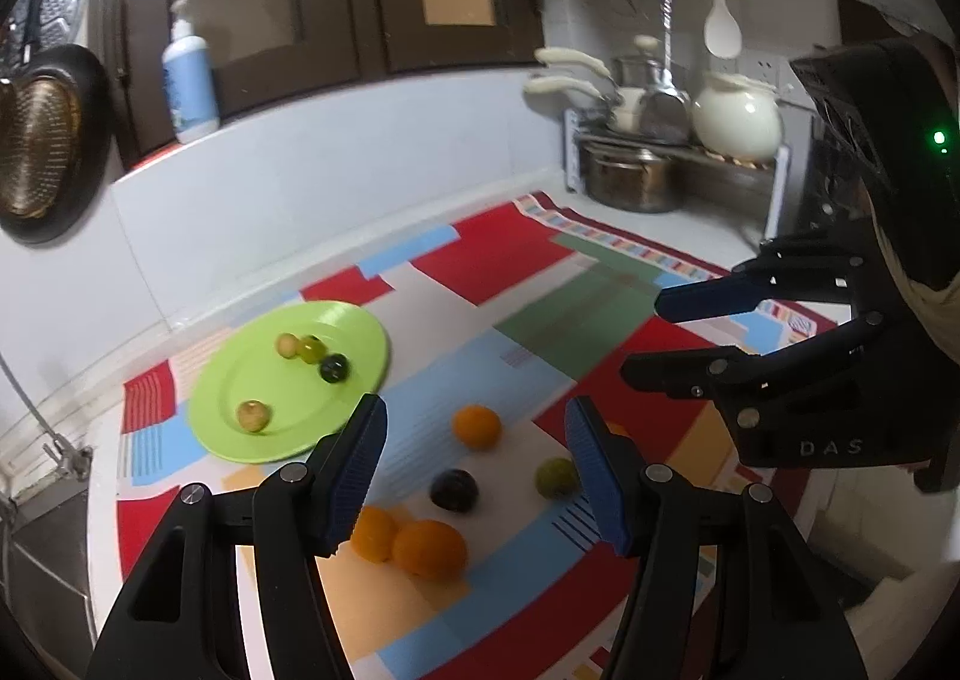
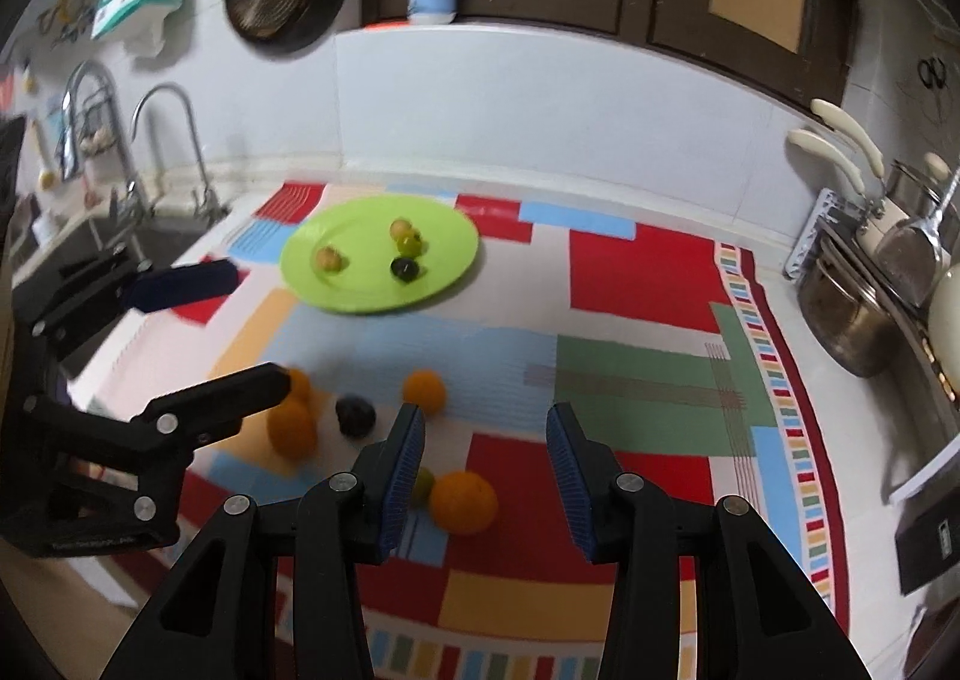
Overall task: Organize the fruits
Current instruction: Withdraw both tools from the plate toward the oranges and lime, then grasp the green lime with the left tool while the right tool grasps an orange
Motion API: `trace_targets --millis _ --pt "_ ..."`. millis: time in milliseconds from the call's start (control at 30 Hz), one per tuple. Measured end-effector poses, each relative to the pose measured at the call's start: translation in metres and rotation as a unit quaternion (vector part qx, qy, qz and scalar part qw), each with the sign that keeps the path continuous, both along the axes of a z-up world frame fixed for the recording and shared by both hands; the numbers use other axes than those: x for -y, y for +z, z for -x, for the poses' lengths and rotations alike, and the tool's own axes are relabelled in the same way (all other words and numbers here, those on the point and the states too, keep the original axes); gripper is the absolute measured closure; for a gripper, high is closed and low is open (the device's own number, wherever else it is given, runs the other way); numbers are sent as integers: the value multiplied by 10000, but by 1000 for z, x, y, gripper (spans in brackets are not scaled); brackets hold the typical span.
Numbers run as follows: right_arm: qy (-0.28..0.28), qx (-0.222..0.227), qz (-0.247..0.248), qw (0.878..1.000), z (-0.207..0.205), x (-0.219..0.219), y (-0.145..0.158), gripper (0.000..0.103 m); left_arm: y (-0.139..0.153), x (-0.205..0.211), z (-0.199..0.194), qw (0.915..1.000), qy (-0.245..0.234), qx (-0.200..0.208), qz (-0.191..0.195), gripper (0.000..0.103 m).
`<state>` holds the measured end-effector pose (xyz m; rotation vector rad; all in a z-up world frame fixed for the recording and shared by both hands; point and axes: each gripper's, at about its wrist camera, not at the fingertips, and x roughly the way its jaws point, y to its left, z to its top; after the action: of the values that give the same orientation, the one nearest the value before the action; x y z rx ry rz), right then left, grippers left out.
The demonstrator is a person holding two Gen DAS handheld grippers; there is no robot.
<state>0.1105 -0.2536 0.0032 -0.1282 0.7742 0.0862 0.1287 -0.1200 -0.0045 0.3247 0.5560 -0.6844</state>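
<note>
- Fruit sorting under way on a kitchen counter: a green plate [image 2: 441, 224] near the far-left corner of the patchwork mat [image 2: 648, 272] carries four small plums, two yellowish, one green [image 2: 409, 244], one dark [image 2: 405, 268].
- Left gripper [image 1: 474, 467] hovers released and empty above the mat's near-left part, over loose fruit: three oranges [image 1: 477, 426], a dark plum [image 1: 454, 490] and a green plum [image 1: 555, 477] near its right finger.
- Right gripper [image 2: 486, 479] hangs likewise released, nothing between its fingers; a fourth orange [image 2: 463, 502] lies just below its span.
- Step in hand appears to be choosing the next small fruit for the plate.
- Next move calls for lowering one gripper astride a loose plum, which would likely roll if nudged.
</note>
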Motion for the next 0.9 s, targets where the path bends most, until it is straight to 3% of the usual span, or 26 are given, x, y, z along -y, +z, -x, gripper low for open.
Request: trace_targets --millis 267,900 --pt "533 -310 466 9970 7 -7 -23 60 -24 13 6 9985 -407 -64 -367 42" --pt "1208 -865 687 9865 -10 -8 -70 60 -72 36 -9 9915 -923 -464 -790 45"
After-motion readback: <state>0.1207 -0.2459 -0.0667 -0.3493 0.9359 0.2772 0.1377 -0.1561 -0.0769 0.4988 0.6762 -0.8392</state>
